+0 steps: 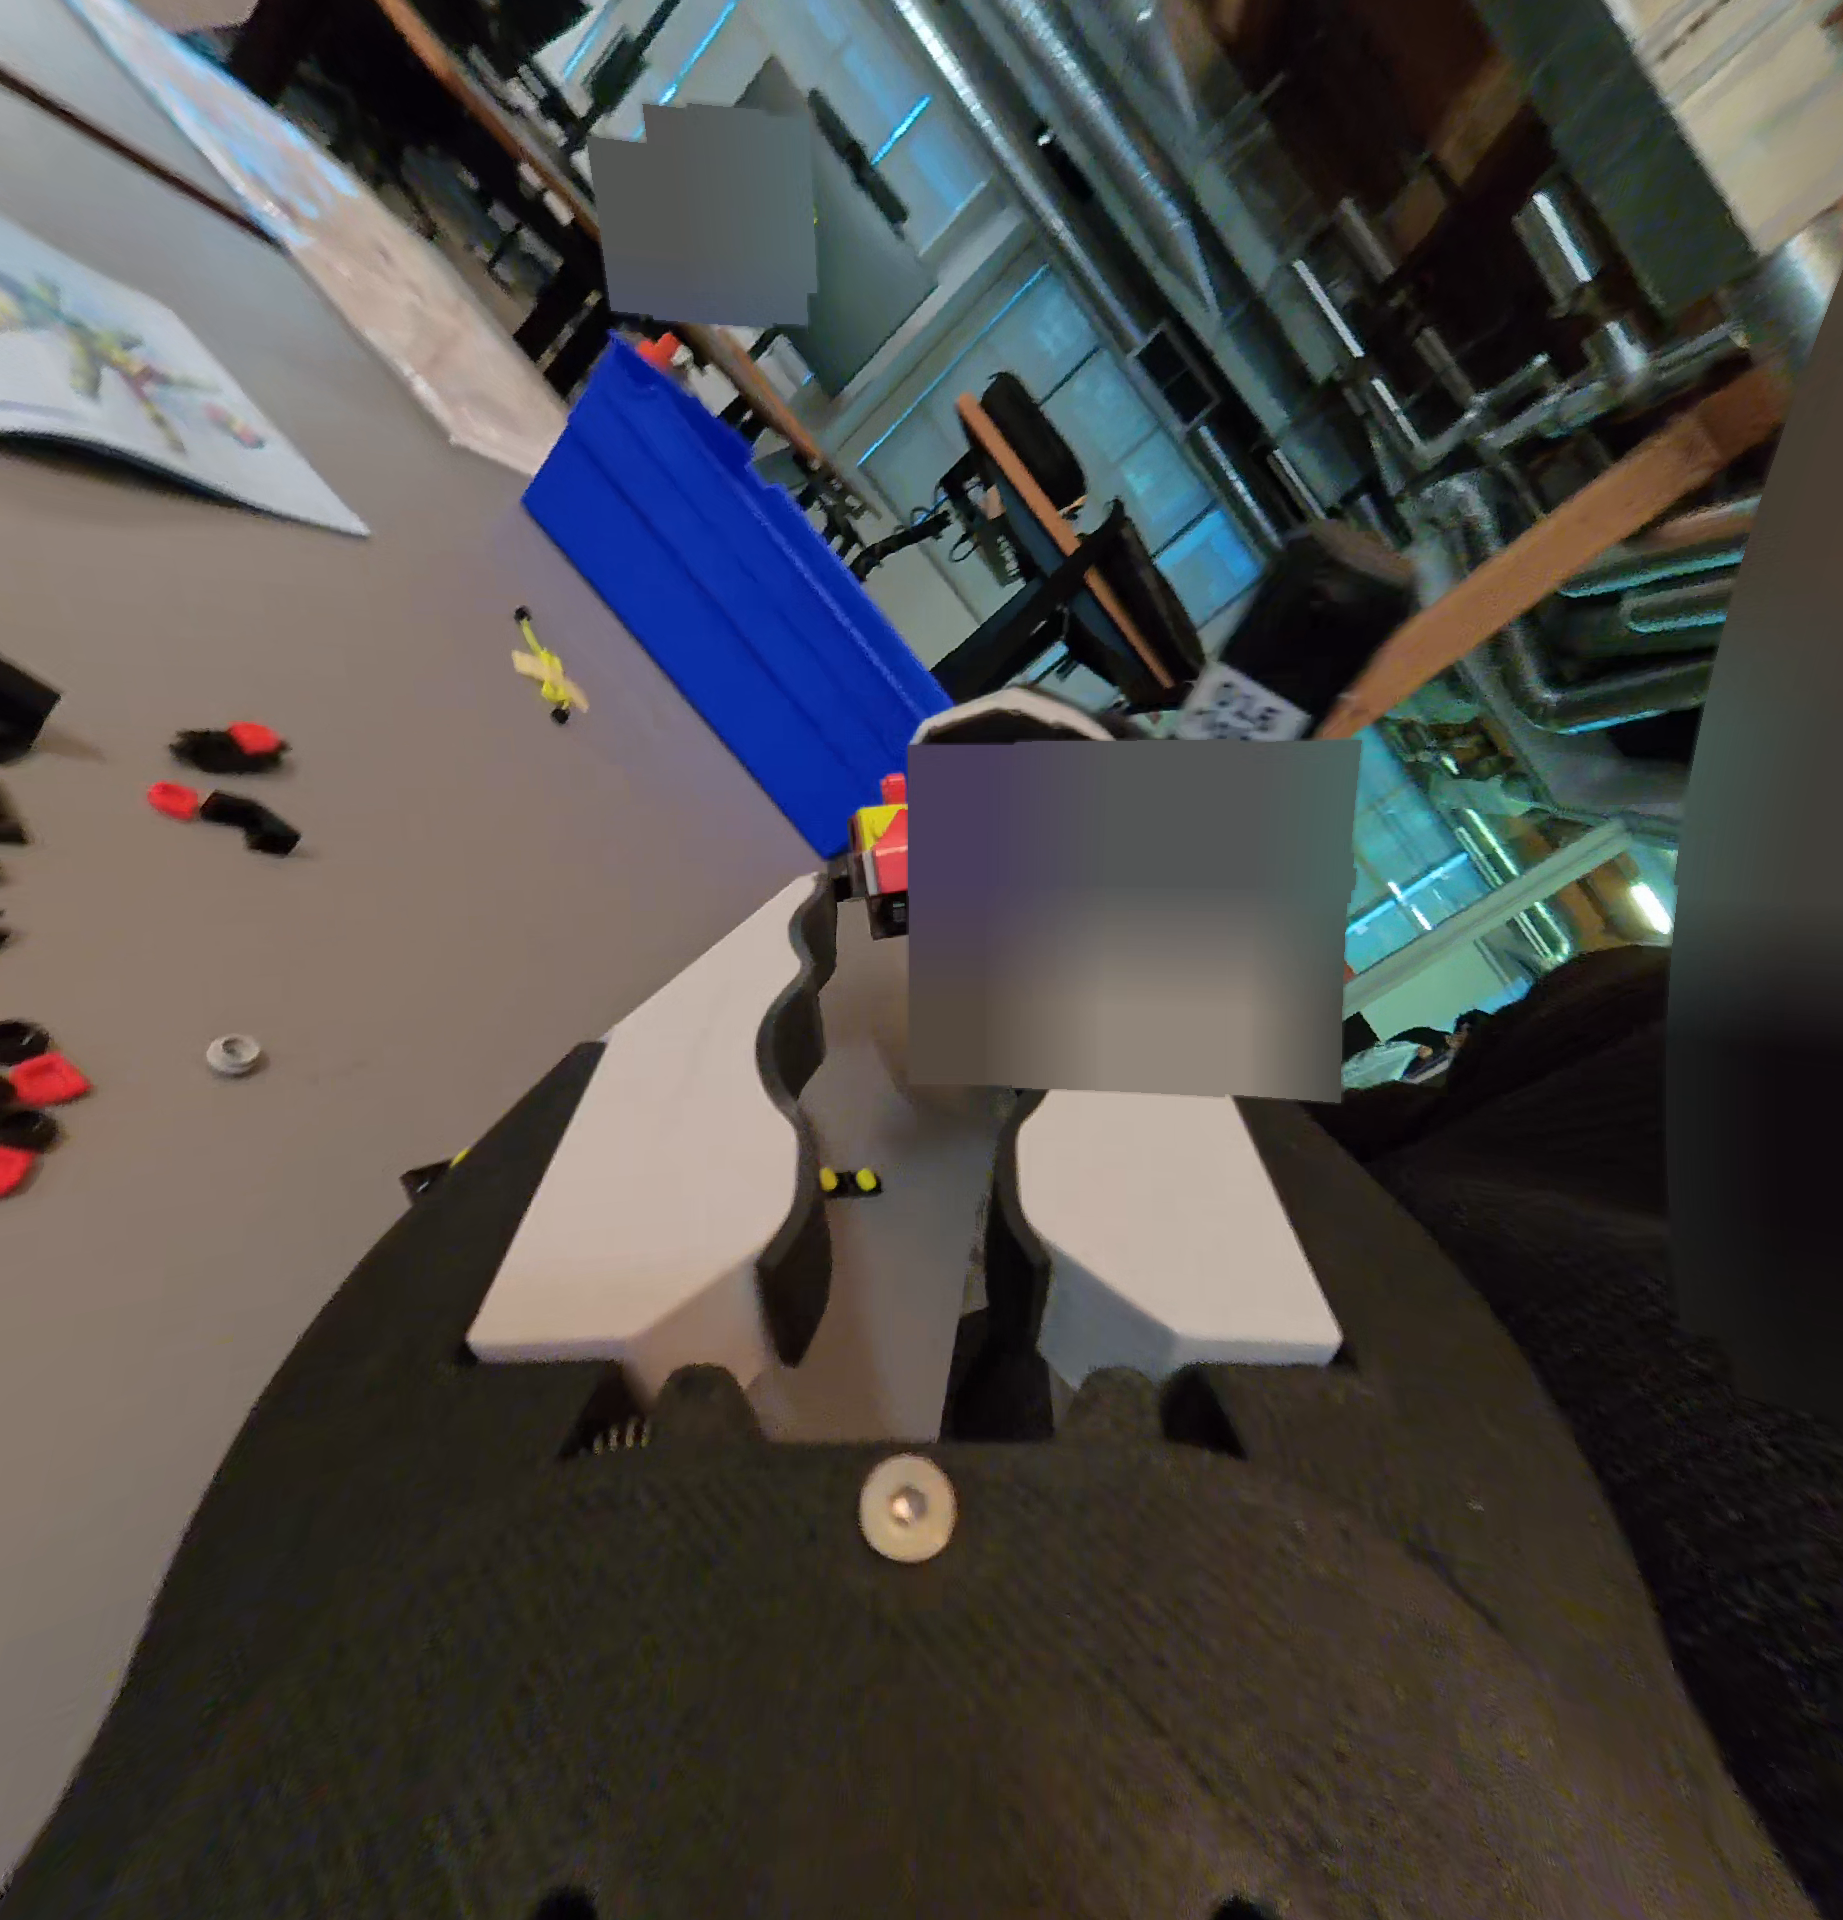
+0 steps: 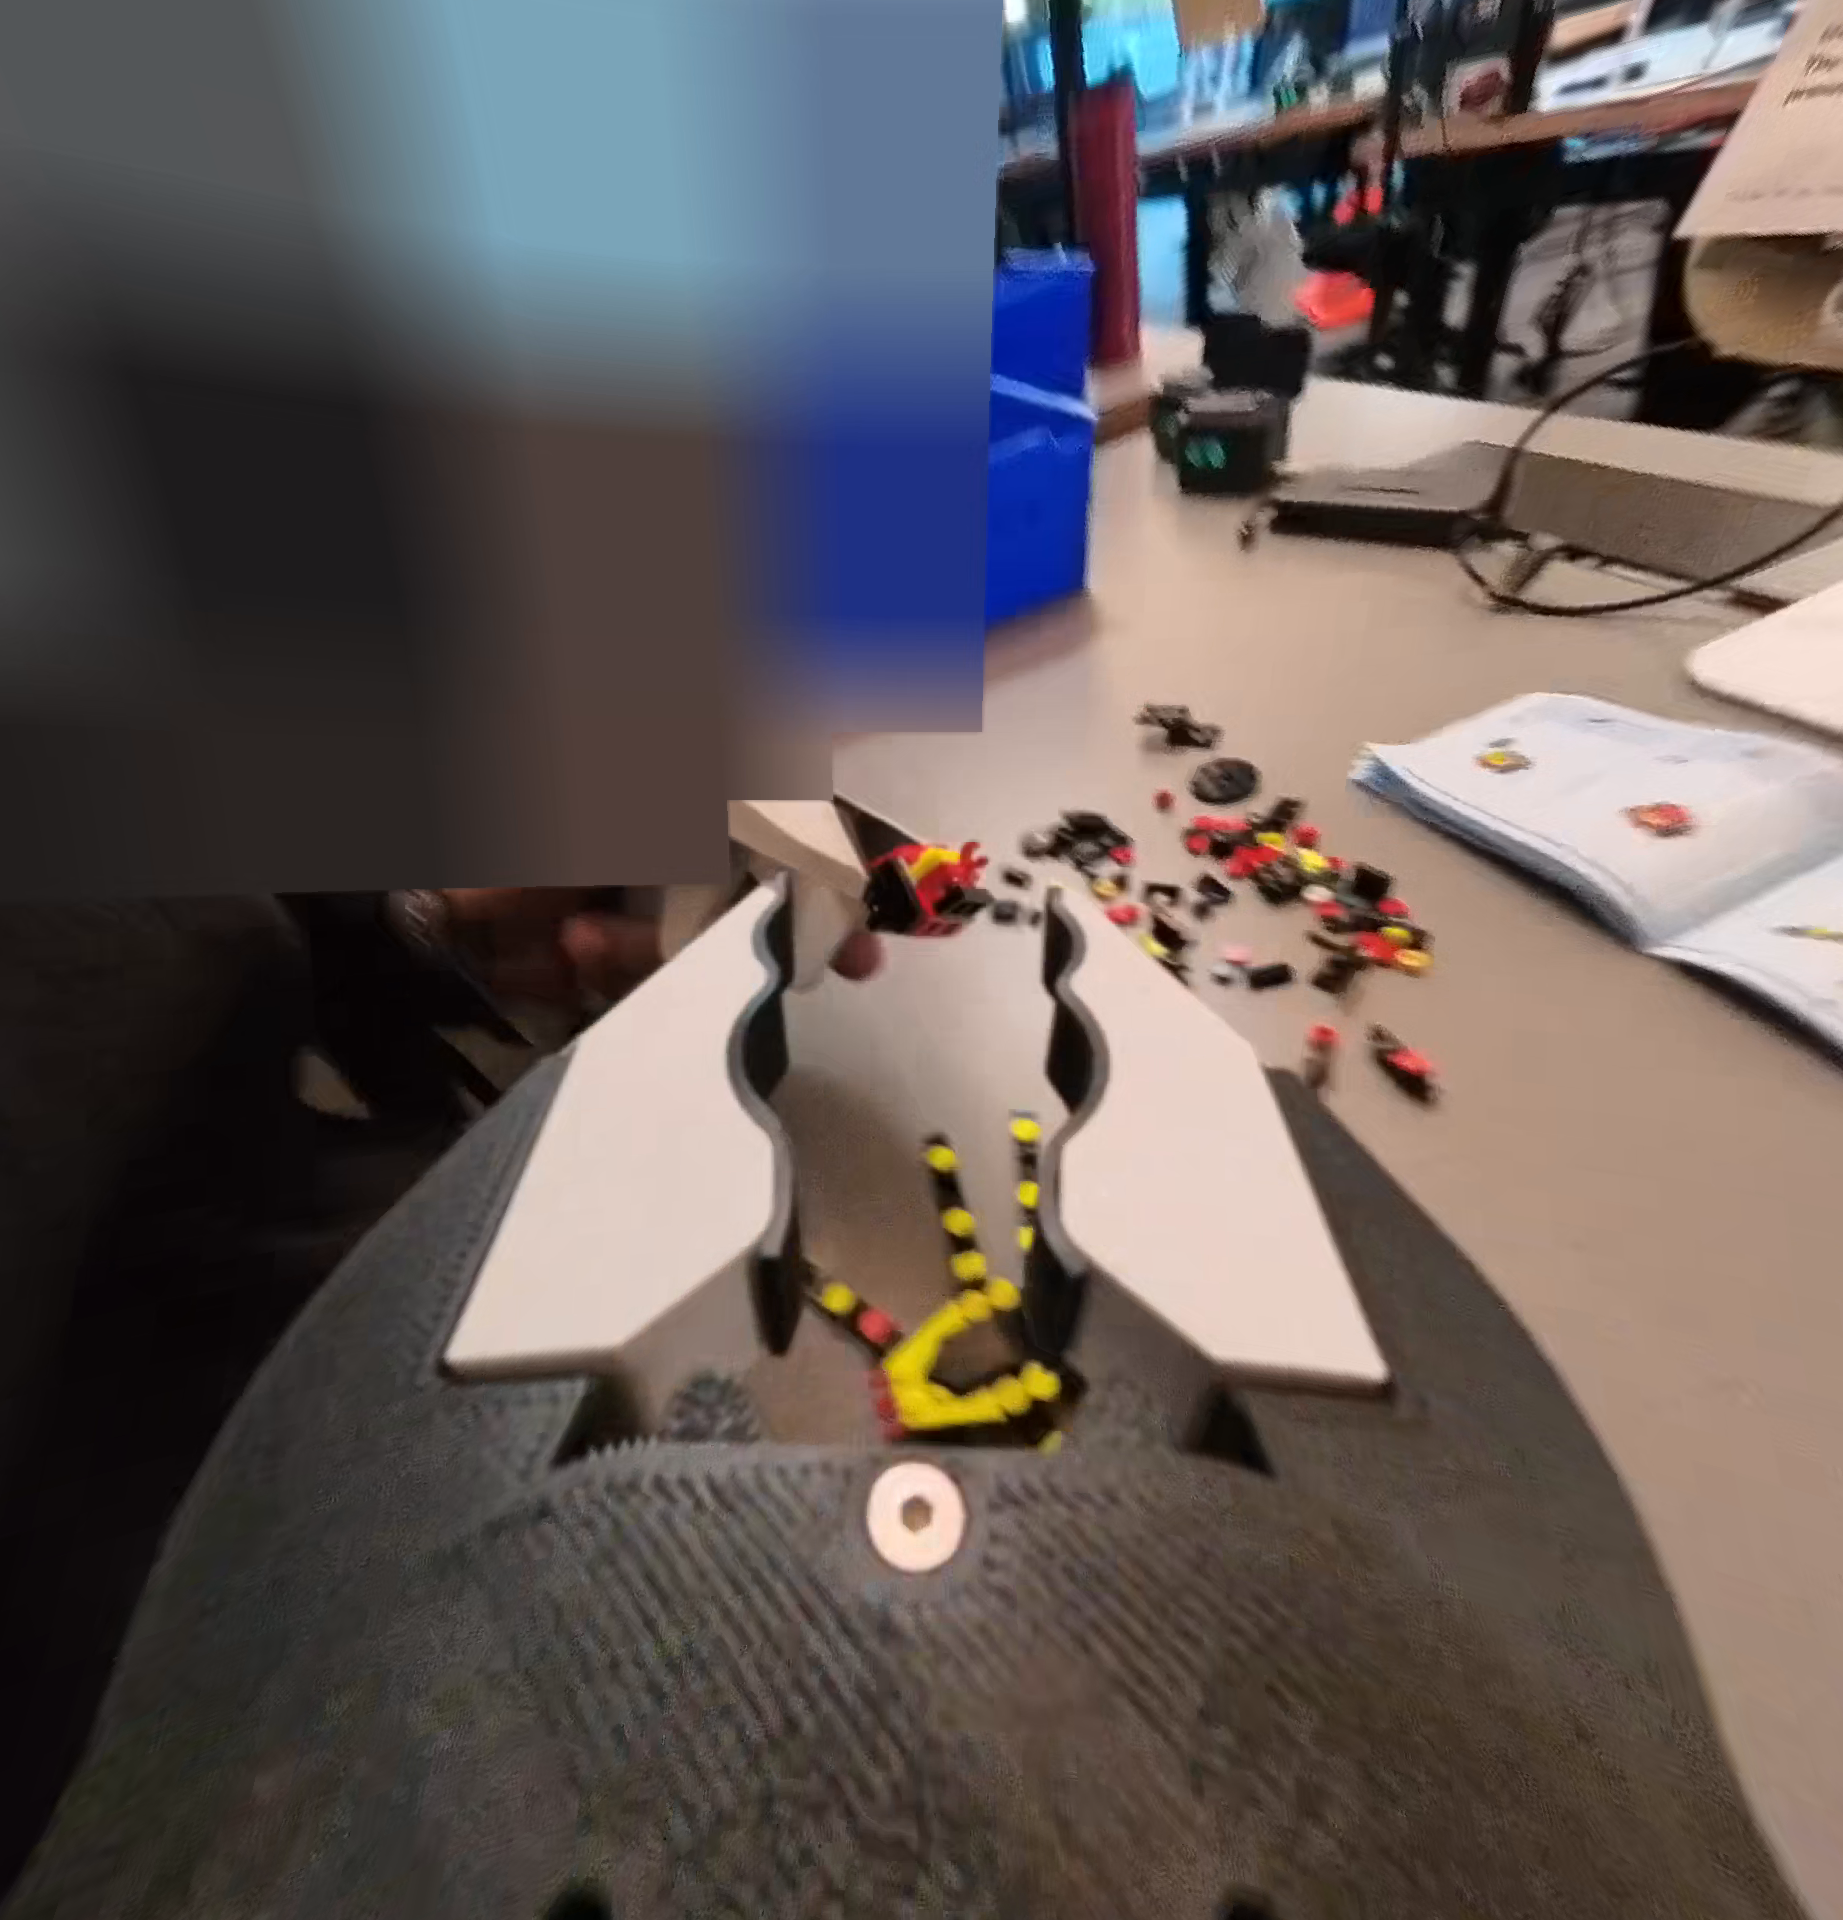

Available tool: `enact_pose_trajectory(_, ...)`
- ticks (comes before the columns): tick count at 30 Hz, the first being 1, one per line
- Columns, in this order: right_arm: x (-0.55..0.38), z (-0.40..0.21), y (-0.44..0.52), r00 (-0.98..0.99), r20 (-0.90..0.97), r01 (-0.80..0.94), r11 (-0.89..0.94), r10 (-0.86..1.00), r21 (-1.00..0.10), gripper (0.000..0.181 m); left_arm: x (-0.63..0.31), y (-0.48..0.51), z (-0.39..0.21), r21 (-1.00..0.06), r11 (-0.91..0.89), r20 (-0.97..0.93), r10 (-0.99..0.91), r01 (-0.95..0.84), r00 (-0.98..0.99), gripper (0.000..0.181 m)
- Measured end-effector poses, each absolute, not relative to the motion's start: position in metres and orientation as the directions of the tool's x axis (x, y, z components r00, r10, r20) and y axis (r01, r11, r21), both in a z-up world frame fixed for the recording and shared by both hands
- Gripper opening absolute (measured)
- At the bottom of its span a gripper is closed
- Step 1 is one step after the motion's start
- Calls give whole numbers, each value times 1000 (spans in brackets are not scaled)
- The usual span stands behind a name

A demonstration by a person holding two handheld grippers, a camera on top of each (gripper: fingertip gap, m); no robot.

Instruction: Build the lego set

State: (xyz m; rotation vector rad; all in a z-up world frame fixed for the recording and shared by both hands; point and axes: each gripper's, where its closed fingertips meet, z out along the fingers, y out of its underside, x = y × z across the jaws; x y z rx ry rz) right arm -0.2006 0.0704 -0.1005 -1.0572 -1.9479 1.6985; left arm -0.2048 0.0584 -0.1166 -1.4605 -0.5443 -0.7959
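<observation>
Holding a small red, yellow and black lego assembly point(image 2: 922, 883) at its fingertips, the left gripper point(image 1: 875, 894) is half masked by a blurred patch. Right gripper point(image 2: 917, 904) stands wide, gripping nothing. Loose lego pieces point(image 2: 1281, 883) lie mid-desk point(image 2: 1468, 1195), blurred; beyond them, the instruction booklet point(image 2: 1665, 831) is cut off.

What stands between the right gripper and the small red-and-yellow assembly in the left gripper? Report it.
Nothing visible. The small assembly, held at the left gripper's tip, sits just beyond the open right gripper's fingertips, in line with the gap.
</observation>
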Motion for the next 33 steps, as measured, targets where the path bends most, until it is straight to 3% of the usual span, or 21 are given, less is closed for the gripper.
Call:
enact_pose_trajectory(3, -197, -98, 71, -675, -402, 393, -160, 618, -905, 41, -196, 57, -102, -691, -39, 711, -216, 721, 670, 25)
enact_pose_trajectory(14, -175, -82, 53, -752, -600, 522, -310, 273, -795, 36, -167, 52, -81, -757, -41, 615, -381, 652, 691, 25)
enact_pose_trajectory(33, -168, -85, 48, -800, -483, 441, -196, 356, -876, 24, -163, 52, -82, -764, -66, 610, -400, 642, 684, 25)
